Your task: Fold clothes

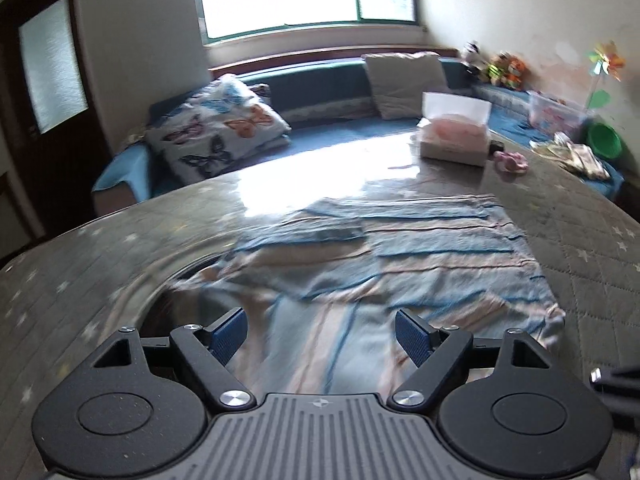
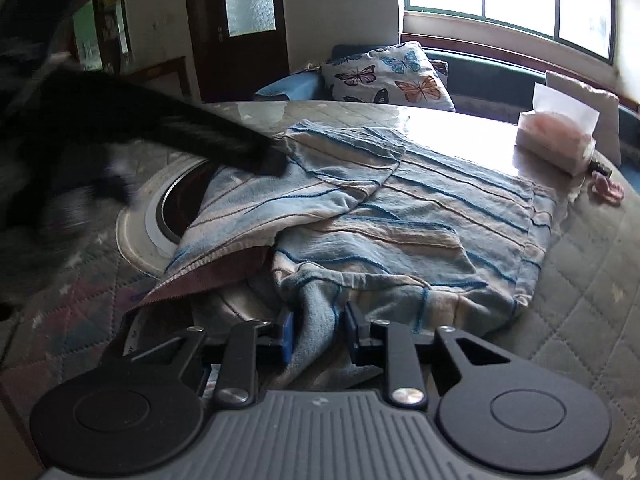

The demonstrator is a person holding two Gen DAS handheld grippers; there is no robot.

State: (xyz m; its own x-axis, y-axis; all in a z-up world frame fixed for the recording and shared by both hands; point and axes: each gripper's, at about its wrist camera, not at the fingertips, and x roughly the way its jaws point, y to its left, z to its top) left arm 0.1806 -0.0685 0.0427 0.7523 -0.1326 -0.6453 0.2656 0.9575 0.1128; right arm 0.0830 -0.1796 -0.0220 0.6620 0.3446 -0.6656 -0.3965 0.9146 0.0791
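A blue, white and beige striped garment (image 1: 400, 264) lies spread on the quilted table (image 1: 580, 240), with one sleeve folded over its body. My left gripper (image 1: 320, 328) hovers over the garment's near part, jaws wide open, nothing between the blue pads. In the right wrist view the same garment (image 2: 420, 216) fills the middle. My right gripper (image 2: 318, 332) is shut on a bunched fold at its near edge, the cloth pinched between both pads. A person's black sleeve (image 2: 160, 128) reaches across the far left corner of the garment, blurred.
A round ring inset (image 2: 156, 220) in the table sits partly under the garment's left side. A tissue box (image 2: 556, 140) and a small pink item (image 2: 608, 192) stand at the far right. Behind the table are a blue bench and a butterfly pillow (image 2: 392, 72).
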